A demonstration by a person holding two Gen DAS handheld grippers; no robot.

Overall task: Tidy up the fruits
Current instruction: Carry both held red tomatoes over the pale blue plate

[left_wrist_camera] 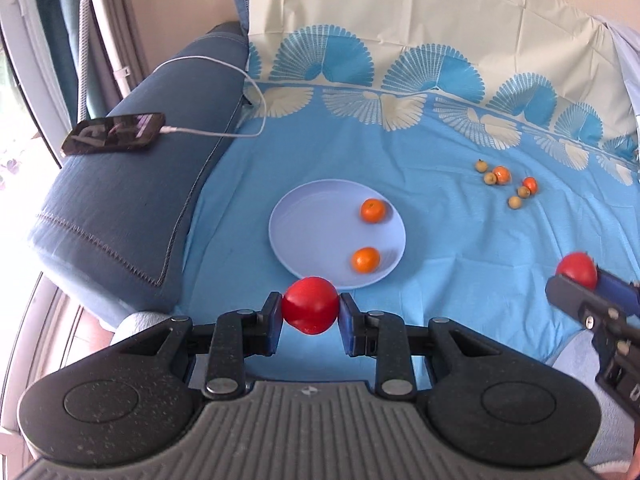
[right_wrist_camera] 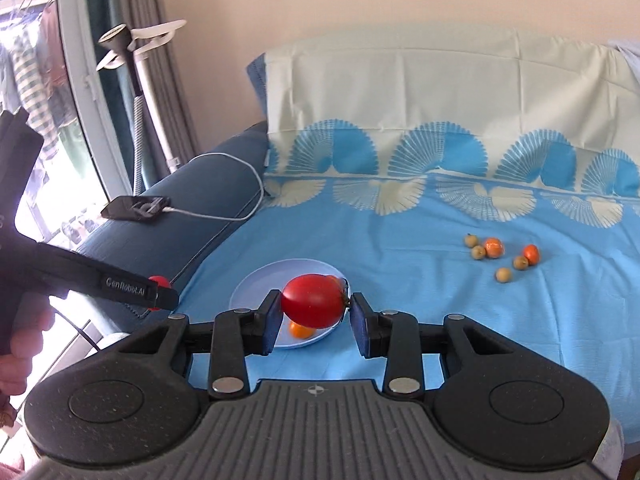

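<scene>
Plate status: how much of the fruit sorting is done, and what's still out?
Done: two oranges sit on the plate. In hand: the left gripper and the right gripper each clamp a red tomato, both off the plate. Left: a loose cluster of two orange and four small tan fruits lies on the blue sheet.

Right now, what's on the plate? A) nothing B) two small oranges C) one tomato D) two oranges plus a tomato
B: the plate holds only two small oranges; both tomatoes are held clear of it, one in the left tool, one in the right tool.
</scene>
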